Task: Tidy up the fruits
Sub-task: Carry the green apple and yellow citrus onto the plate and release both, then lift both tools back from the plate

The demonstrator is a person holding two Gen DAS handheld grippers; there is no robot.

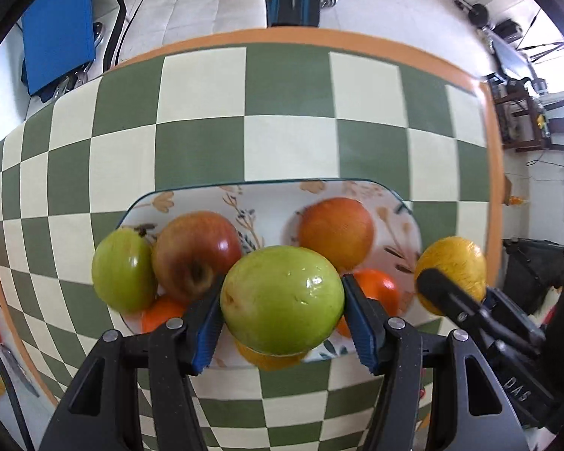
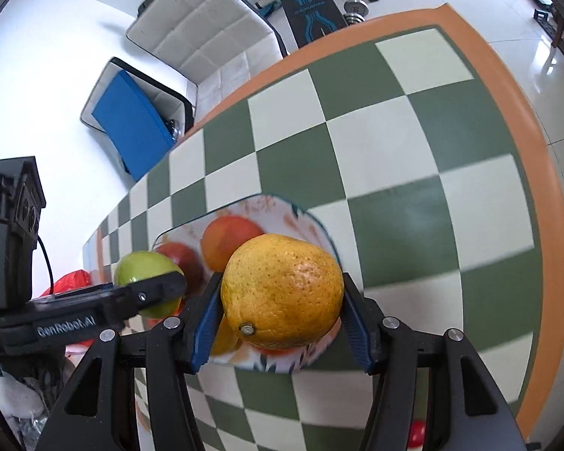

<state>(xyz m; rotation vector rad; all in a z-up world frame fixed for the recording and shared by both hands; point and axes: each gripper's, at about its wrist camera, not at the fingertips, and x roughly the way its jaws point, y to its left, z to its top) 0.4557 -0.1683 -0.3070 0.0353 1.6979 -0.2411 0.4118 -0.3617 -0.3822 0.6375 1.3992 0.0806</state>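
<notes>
Fruit hangs above the plate point(image 1: 143, 203): left gripper point(image 1: 282, 300) pinches a green apple point(image 1: 282, 300), right gripper point(image 2: 282, 293) pinches a yellow orange point(image 2: 282, 293). More fruit lies on the plate on the checkered table point(image 1: 289, 143).

Being counted: two green apples point(image 1: 282, 298) point(image 1: 123, 270), one red apple point(image 1: 195, 253), one yellow orange point(image 2: 282, 297), one floral plate point(image 1: 267, 191); oranges on it partly hidden.

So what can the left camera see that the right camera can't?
Only the left wrist view shows a second green apple at the plate's left edge. Only the right wrist view shows a red plastic bag beyond the table. Both show the floral plate, the green apple in the left gripper and the yellow orange in the right gripper.
</notes>
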